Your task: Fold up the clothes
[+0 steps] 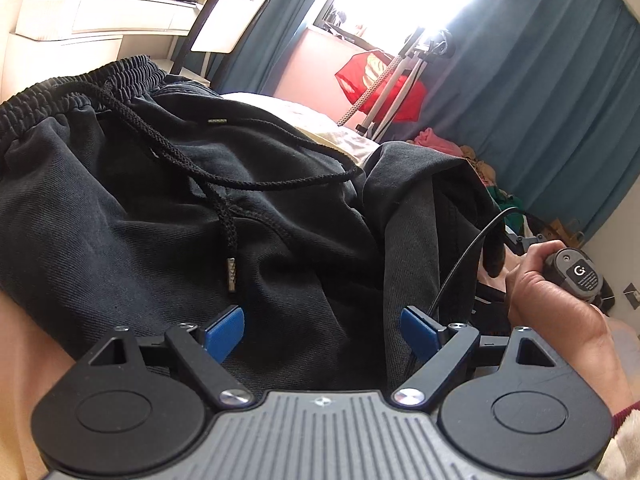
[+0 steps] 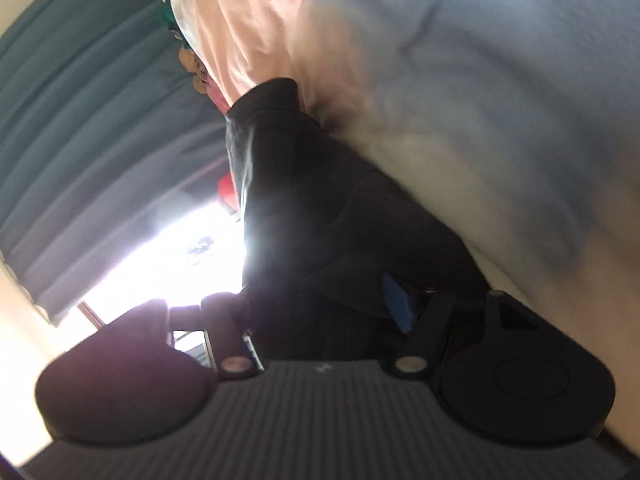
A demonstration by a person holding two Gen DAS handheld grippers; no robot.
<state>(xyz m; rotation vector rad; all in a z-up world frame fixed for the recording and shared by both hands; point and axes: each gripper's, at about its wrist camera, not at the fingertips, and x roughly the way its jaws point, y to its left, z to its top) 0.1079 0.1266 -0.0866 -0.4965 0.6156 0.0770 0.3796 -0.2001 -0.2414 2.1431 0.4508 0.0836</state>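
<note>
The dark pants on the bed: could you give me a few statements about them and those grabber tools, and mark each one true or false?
1. The dark pants have a black drawstring with a metal tip. True.
2. The left gripper is clamped shut on the waistband. False: its blue pads stand wide apart over the fabric.
3. The curtains are red. False: they are blue-green.
4. A hand grips the other tool's handle. True.
5. In the right wrist view, dark cloth lies between the right gripper's fingers. True.
</note>
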